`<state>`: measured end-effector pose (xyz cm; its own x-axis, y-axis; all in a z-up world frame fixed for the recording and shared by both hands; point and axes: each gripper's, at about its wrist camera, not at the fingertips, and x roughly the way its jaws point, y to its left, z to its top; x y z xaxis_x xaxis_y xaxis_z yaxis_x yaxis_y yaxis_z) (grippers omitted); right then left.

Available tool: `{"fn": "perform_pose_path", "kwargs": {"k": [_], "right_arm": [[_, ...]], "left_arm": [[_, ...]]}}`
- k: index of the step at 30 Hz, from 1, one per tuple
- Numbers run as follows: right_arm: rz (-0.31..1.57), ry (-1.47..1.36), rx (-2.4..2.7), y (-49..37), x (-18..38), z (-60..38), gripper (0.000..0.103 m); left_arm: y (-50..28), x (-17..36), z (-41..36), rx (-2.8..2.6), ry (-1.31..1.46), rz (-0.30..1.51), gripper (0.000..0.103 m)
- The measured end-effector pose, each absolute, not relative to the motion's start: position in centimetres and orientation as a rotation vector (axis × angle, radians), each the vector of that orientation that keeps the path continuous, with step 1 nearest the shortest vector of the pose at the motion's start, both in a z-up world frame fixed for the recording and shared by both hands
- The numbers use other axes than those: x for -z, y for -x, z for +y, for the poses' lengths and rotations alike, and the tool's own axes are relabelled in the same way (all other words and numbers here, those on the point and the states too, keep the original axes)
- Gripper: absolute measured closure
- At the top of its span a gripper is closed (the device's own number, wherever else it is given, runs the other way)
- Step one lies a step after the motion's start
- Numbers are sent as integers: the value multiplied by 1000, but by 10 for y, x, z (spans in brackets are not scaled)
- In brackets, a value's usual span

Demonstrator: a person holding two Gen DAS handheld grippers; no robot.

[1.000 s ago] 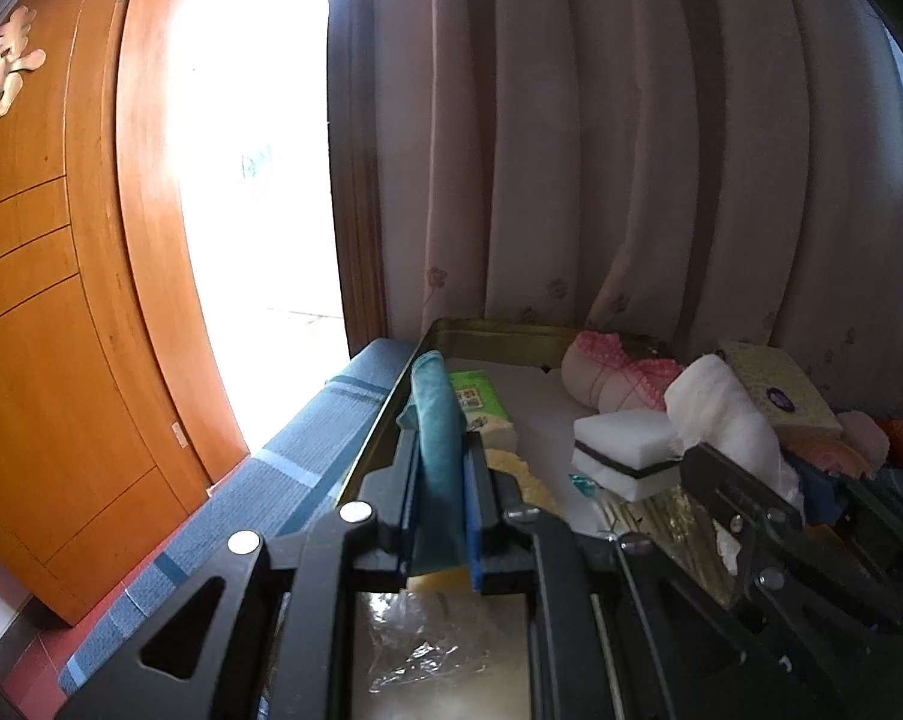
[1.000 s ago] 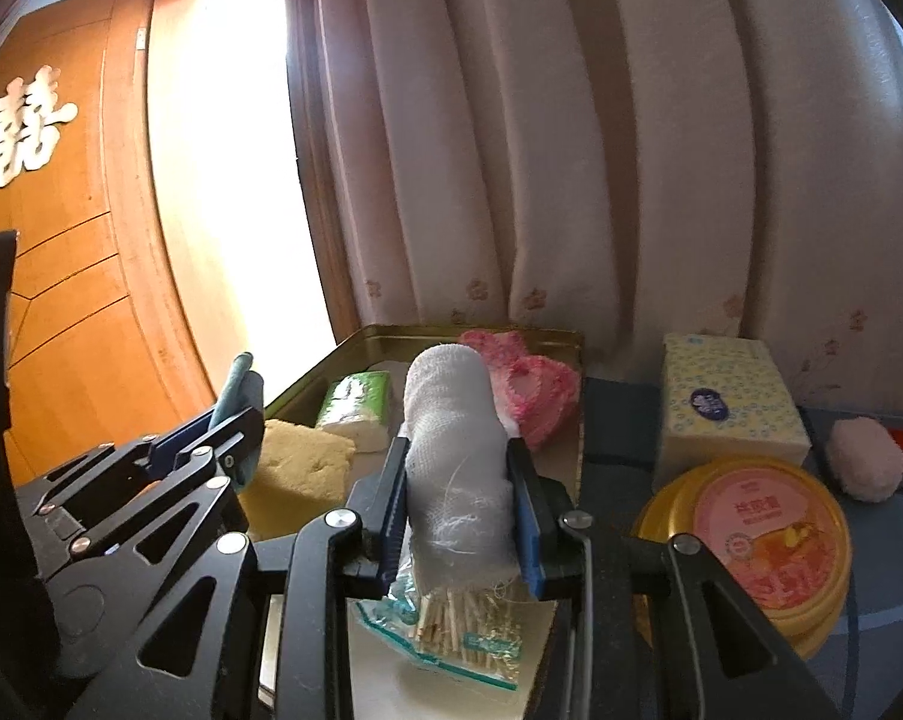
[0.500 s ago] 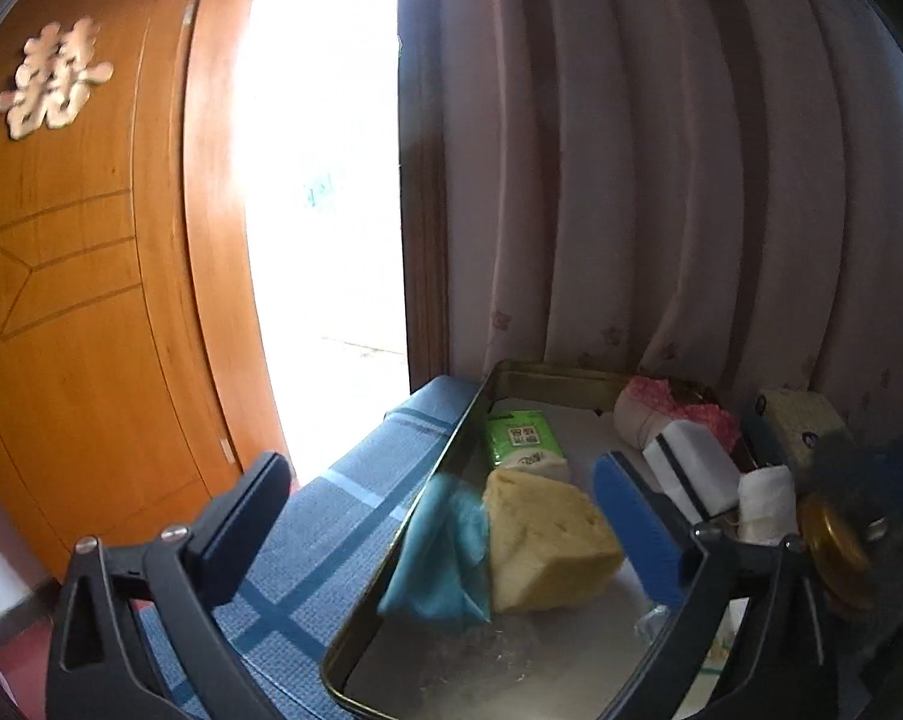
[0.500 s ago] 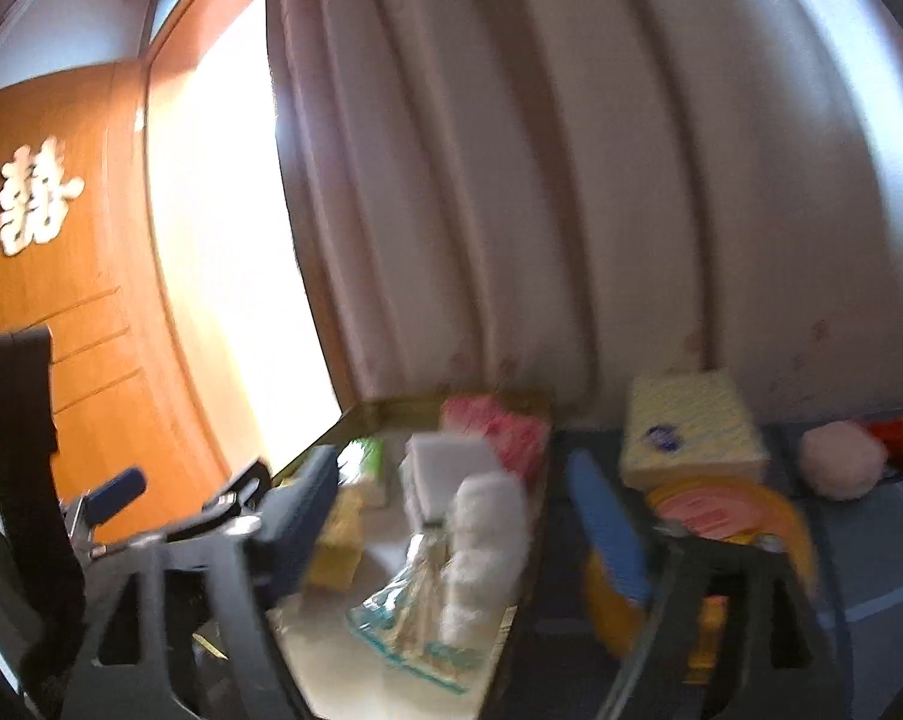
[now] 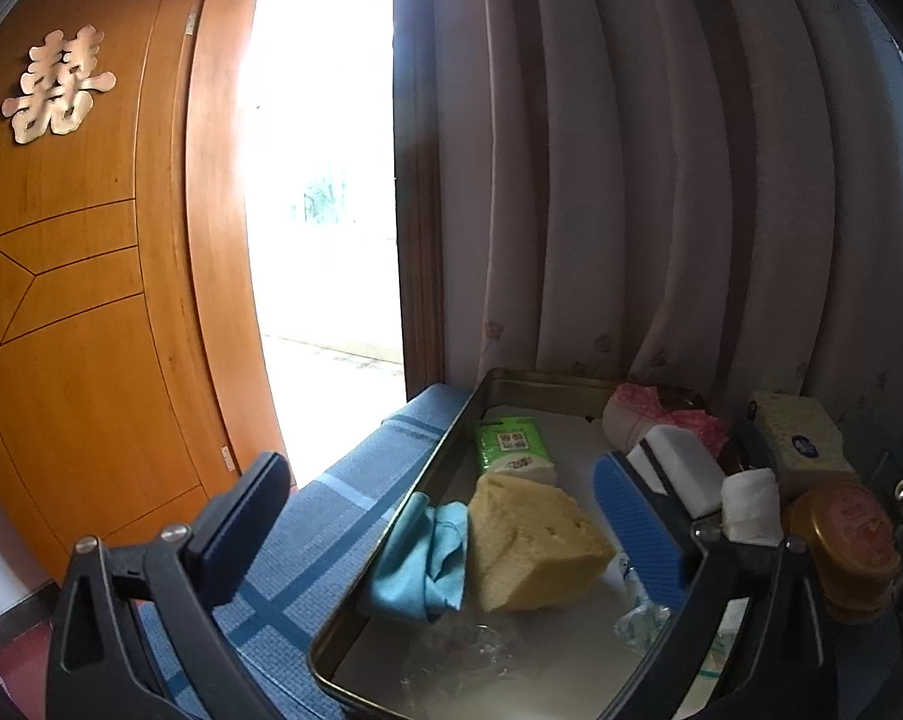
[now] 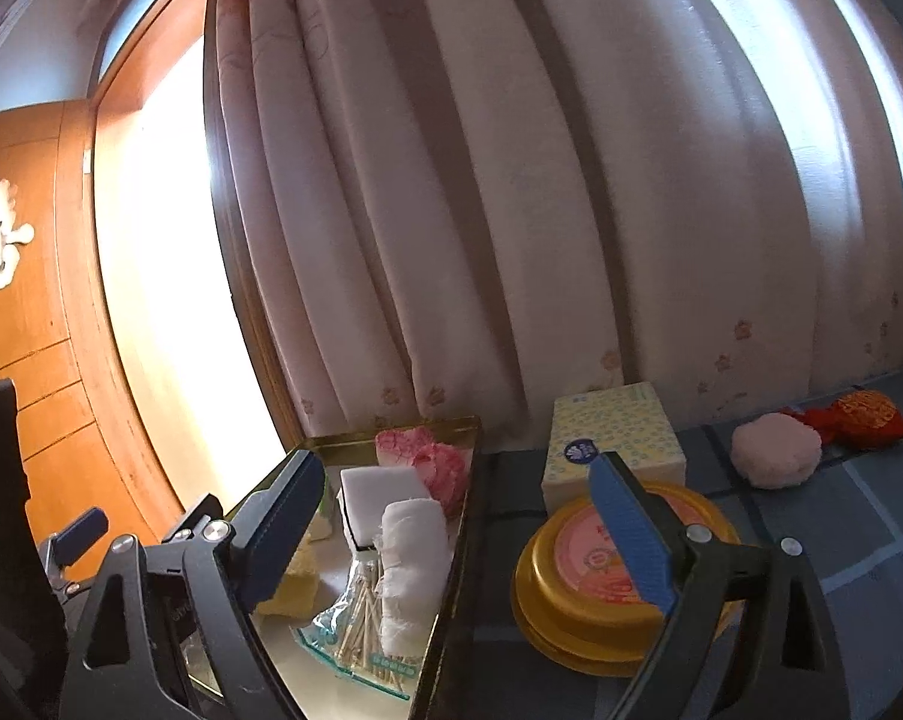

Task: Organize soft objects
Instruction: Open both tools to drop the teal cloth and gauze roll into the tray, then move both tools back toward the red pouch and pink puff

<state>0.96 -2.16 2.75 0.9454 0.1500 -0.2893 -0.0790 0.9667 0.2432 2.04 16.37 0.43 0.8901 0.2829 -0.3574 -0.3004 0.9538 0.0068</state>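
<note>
While both of my grippers hang spread over the near end of the metal tray (image 5: 451,456), neither has hold of anything. Farthest left, my left gripper (image 5: 451,510) is as wide as it goes, one finger over the blue checked cloth (image 5: 307,546) outside the tray, the other above its floor. Between them lie the teal cloth (image 5: 421,564) against the left wall and the yellow sponge (image 5: 529,546) touching it, a green tissue pack (image 5: 511,444) behind. Further right, my right gripper (image 6: 469,534) is wide and empty; the gauze roll (image 6: 409,564) lies on a bag of cotton swabs (image 6: 355,618), the white sponge (image 6: 379,492) behind. Right of the tray stand a yellow tin (image 6: 571,588), a tissue box (image 6: 613,438), a pink puff (image 6: 775,456).
</note>
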Motion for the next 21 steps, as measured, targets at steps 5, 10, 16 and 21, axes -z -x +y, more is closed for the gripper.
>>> {"fn": "perform_pose_path", "kwargs": {"k": [5,10,16,21], "right_arm": [[292,-255,-70,-5,-28,-33,11],[282,-253,-29,-1,-29,-43,11],[252,-226,0,9,-33,-53,11],[239,-223,20,14,-34,-65,11]], "left_arm": [[-18,-5,155,-295,46,361,0],[-16,-5,146,-283,45,362,0],[-11,-6,129,-257,39,361,0],[-8,-6,113,-226,30,361,0]]}}
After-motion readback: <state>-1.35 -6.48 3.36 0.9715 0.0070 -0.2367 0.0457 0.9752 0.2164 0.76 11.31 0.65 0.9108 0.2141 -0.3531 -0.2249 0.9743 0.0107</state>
